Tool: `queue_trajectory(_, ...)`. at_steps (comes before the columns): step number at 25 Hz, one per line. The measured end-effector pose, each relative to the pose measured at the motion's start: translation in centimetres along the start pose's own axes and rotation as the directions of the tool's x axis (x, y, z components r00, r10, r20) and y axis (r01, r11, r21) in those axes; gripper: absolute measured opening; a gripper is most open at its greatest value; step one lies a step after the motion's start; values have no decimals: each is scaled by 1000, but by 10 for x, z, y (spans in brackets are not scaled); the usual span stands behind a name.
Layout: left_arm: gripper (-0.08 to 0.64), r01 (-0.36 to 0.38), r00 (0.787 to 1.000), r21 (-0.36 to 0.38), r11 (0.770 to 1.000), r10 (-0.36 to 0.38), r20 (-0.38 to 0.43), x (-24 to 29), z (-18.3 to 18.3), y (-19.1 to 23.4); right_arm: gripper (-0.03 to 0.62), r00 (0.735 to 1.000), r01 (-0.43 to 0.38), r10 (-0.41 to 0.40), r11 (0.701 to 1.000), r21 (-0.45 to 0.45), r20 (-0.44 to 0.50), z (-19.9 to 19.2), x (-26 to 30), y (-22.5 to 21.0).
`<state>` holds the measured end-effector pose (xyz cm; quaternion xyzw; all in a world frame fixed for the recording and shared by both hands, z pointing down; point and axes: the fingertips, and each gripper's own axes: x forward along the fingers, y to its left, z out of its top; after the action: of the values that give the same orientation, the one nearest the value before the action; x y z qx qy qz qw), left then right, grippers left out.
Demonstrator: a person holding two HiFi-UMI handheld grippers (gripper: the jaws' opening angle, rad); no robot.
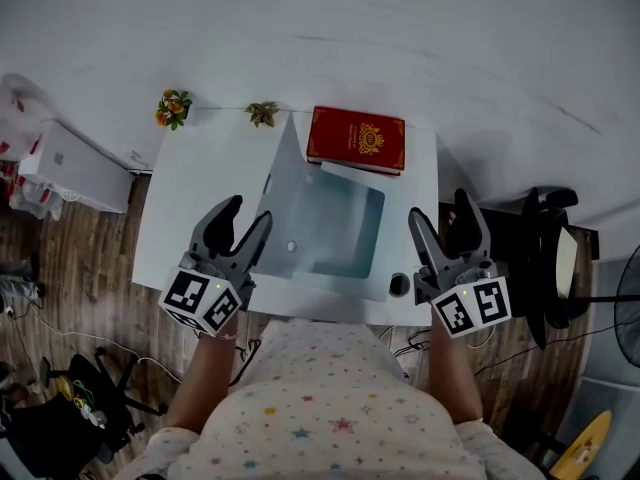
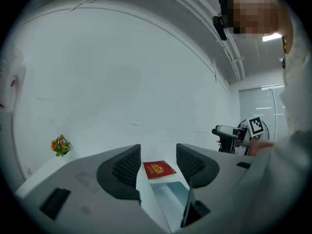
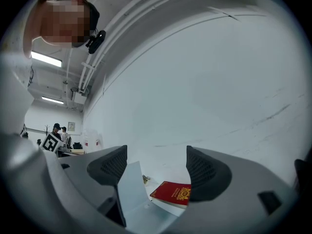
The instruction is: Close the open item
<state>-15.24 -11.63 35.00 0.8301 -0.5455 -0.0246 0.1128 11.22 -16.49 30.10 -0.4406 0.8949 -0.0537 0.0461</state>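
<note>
An open white case (image 1: pixel 340 230) lies in the middle of the white table (image 1: pixel 190 193). Its lid (image 1: pixel 278 190) stands raised along the left side. A red book (image 1: pixel 357 139) with a gold crest lies just behind it. My left gripper (image 1: pixel 238 223) hovers open at the case's left, near the lid, with nothing between its fingers. My right gripper (image 1: pixel 445 223) hovers open at the table's right edge, also empty. In the left gripper view the book (image 2: pixel 159 169) and the case (image 2: pixel 168 191) show between the jaws. The right gripper view shows the lid (image 3: pixel 130 186) and the book (image 3: pixel 176 194).
A small orange flower (image 1: pixel 173 108) and a dried sprig (image 1: pixel 263 114) stand at the table's far edge. A black round knob (image 1: pixel 399 286) sits at the front edge. A black chair (image 1: pixel 545 248) stands to the right, and a white box (image 1: pixel 70 166) on the floor at left. Two people (image 3: pixel 59 130) stand far off.
</note>
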Motion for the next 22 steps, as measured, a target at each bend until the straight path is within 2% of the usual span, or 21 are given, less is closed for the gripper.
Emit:
queue_trajectory(5,221,-21,999,5,1000,21,44,-4,21,18,362,1000,-2,2,1000,-6,-3,-2,8,6)
queue_trajectory(11,198,-86,996,37,996,86,4,-11,17,59,362,1000,7,-8,1000,-15,-14,-2,12,9)
queue_trajectory(14,169,-87,996,-7,996,86,-16,-13,6,72,362,1000,12,-13,1000,-20,-27,-3,11,9)
queue_trajectory(17,138,-88,996,-59,994,90,28,-19,13,78,362,999,17,-18,1000,-26,-36,-4,9,8)
queue_trajectory(19,106,-88,996,-35,995,89,26,-20,16,77,362,999,22,-23,999,-28,-40,-5,7,6)
queue_trajectory(22,103,-76,997,-12,997,76,-21,-18,7,78,362,999,28,-29,999,-26,-41,-6,5,4)
